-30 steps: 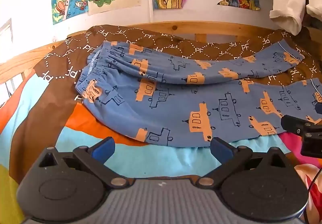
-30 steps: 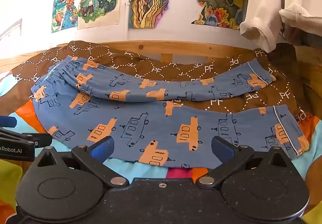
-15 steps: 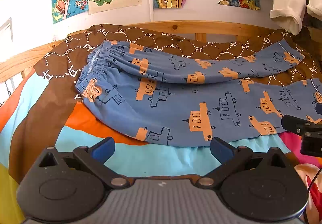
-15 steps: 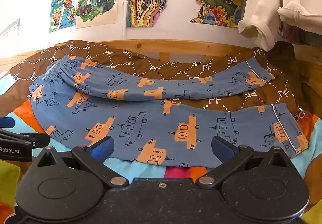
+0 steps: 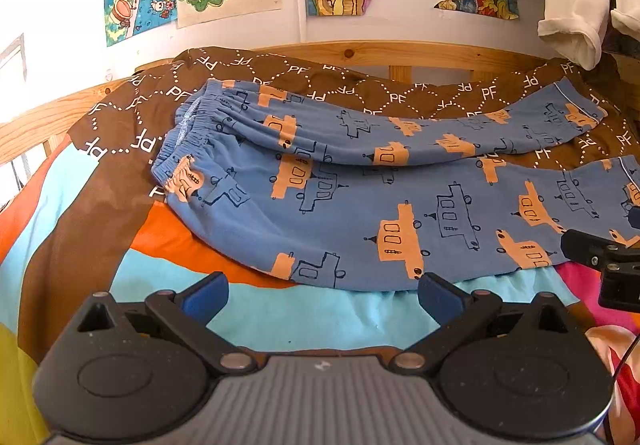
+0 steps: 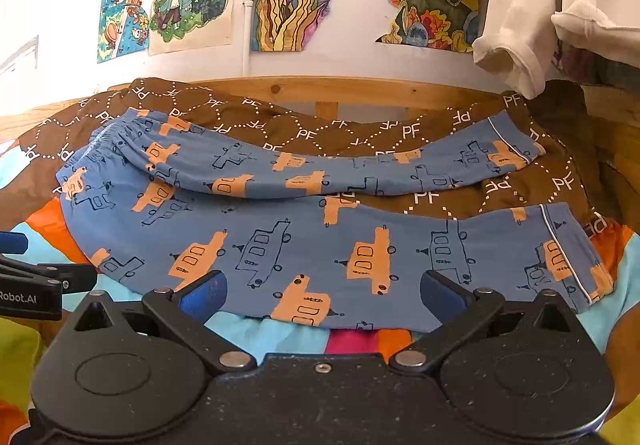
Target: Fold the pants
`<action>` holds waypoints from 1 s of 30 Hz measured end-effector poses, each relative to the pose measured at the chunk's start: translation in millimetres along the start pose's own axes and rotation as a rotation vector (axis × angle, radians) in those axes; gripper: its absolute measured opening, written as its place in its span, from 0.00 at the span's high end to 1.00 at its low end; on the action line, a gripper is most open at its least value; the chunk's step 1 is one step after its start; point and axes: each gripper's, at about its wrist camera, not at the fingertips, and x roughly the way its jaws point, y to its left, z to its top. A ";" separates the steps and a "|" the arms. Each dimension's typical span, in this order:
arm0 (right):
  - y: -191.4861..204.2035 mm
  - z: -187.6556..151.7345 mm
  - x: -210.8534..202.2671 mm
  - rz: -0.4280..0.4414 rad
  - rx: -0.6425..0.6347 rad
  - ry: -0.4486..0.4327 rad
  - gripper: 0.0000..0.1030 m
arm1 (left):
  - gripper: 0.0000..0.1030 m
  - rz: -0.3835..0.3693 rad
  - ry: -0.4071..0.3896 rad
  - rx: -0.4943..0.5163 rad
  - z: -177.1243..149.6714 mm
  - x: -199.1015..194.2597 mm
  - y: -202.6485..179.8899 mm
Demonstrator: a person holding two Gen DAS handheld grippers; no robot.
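Note:
Blue pants (image 5: 360, 205) with orange and outlined vehicle prints lie spread on the bed, waistband at the left, both legs running right, the far leg angled away from the near one. They also show in the right wrist view (image 6: 320, 245). My left gripper (image 5: 322, 291) is open and empty, just short of the near leg's front edge. My right gripper (image 6: 322, 293) is open and empty, its fingertips over the near leg's front edge. Each gripper shows at the side of the other's view.
The bed has a brown "PF" patterned blanket (image 5: 320, 77) at the back and a colourful sheet (image 5: 280, 317) in front. A wooden bed rail (image 6: 360, 89) runs behind. Posters hang on the wall; white clothes (image 6: 540, 5) hang at upper right.
Both grippers have stayed almost still. The right gripper's view has shifted very slightly; the pants have not moved.

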 end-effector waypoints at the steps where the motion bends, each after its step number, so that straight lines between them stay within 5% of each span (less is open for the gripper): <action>1: -0.1 -0.4 0.1 0.000 0.000 0.000 0.01 | 0.00 0.000 0.001 -0.001 0.0 0.2 0.4; 30: -0.3 0.6 -0.3 0.001 0.004 0.003 0.01 | 0.00 0.003 0.002 -0.004 -0.9 0.3 3.7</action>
